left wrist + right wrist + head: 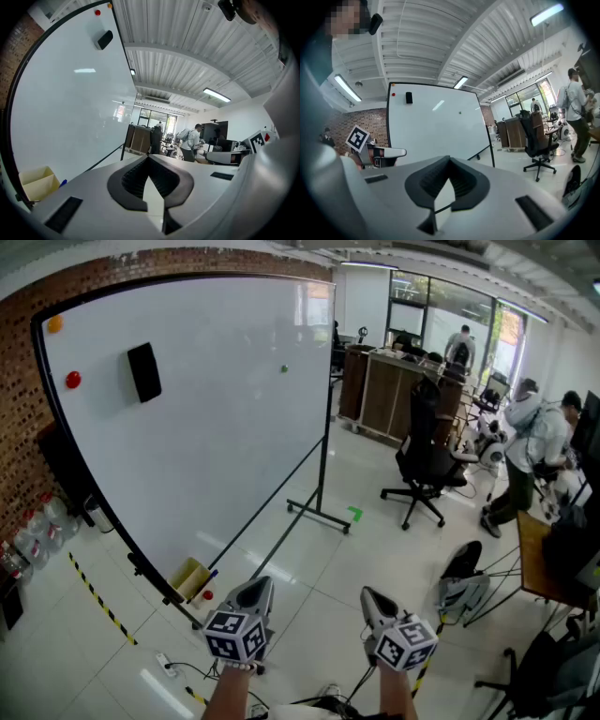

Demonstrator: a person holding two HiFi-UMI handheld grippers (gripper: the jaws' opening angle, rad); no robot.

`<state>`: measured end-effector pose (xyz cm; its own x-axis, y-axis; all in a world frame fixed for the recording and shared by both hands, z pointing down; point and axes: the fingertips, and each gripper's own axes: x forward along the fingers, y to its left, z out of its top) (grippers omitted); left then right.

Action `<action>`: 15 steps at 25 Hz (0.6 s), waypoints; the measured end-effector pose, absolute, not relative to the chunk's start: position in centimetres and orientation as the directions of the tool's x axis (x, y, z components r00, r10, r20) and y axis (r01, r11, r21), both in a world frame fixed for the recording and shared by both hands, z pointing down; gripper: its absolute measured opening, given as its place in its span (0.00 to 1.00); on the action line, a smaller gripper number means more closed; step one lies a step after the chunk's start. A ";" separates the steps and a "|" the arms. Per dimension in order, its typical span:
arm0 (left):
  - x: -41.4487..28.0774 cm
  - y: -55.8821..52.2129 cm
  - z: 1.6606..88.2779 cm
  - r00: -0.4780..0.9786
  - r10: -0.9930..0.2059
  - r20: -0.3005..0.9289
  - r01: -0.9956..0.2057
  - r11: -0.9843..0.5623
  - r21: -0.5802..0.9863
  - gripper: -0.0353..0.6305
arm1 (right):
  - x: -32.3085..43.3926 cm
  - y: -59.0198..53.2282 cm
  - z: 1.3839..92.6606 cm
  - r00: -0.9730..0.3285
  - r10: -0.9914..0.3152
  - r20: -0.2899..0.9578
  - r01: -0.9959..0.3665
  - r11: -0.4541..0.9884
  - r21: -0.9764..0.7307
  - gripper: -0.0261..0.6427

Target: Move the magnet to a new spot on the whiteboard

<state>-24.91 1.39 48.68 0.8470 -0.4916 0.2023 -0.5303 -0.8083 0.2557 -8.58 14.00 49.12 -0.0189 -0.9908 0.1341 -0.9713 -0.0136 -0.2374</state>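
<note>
**Both Grippers Shut, Away From the Board**

We held our left gripper (255, 585) and right gripper (369, 596) low, jaws together on nothing, well apart from the whiteboard (216, 446). The red magnet (73, 380) sat at the board's upper left, near the black eraser (144, 372).

Head view: looking steeply down from above, with the whiteboard (216, 427) standing well off to the left. Left gripper view, right gripper view: each looking roughly level along its own jaws. All three are sharing the whiteboard.
</note>
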 end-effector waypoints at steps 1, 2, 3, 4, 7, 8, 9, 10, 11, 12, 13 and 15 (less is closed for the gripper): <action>-24.1 1.4 48.9 0.846 -0.493 0.205 -0.532 -0.808 0.252 0.05 | -7.7 13.9 49.3 -0.022 -0.991 0.132 -0.971 -0.010 -0.238 0.06; -23.2 1.5 49.1 0.844 -0.494 0.207 -0.534 -0.808 0.250 0.05 | -6.9 13.9 49.4 -0.026 -0.991 0.130 -0.971 -0.006 -0.239 0.06; -22.2 1.5 49.2 0.843 -0.496 0.206 -0.535 -0.807 0.248 0.05 | -5.9 13.8 49.5 -0.030 -0.991 0.127 -0.971 -0.001 -0.238 0.06; -21.2 1.6 49.2 0.842 -0.499 0.204 -0.537 -0.806 0.248 0.05 | -4.9 13.8 49.5 -0.035 -0.992 0.125 -0.972 0.005 -0.236 0.05; -18.4 2.2 49.1 0.834 -0.514 0.202 -0.552 -0.795 0.252 0.05 | -2.2 14.0 49.4 -0.061 -0.991 0.121 -0.971 0.031 -0.238 0.05; -17.6 2.5 49.2 0.829 -0.520 0.203 -0.558 -0.790 0.255 0.05 | -1.3 14.2 49.6 -0.071 -0.990 0.123 -0.970 0.039 -0.240 0.05; -16.8 2.7 49.3 0.826 -0.525 0.205 -0.563 -0.785 0.259 0.05 | -0.3 14.3 49.8 -0.078 -0.989 0.125 -0.969 0.046 -0.244 0.05; -16.0 2.9 49.4 0.823 -0.529 0.208 -0.568 -0.780 0.261 0.05 | 0.6 14.4 50.0 -0.085 -0.988 0.127 -0.967 0.051 -0.251 0.05; -15.3 3.0 49.5 0.819 -0.532 0.213 -0.573 -0.777 0.263 0.05 | 1.5 14.5 50.2 -0.091 -0.988 0.128 -0.964 0.055 -0.261 0.05; -14.8 3.0 49.5 0.816 -0.534 0.219 -0.577 -0.774 0.261 0.05 | 2.2 14.4 50.4 -0.096 -0.987 0.127 -0.960 0.058 -0.273 0.05; -14.3 3.0 49.6 0.814 -0.535 0.227 -0.580 -0.773 0.258 0.05 | 2.7 14.4 50.6 -0.100 -0.987 0.124 -0.956 0.061 -0.286 0.06; -13.6 2.8 49.7 0.810 -0.537 0.236 -0.585 -0.771 0.252 0.05 | 3.4 14.4 50.9 -0.108 -0.987 0.120 -0.950 0.067 -0.305 0.06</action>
<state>-13.63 2.83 49.67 0.8097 -0.5374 0.2359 -0.5851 -0.7708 0.2522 3.41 14.36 50.93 -0.1079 -0.9869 0.1198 -0.9500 0.0668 -0.3049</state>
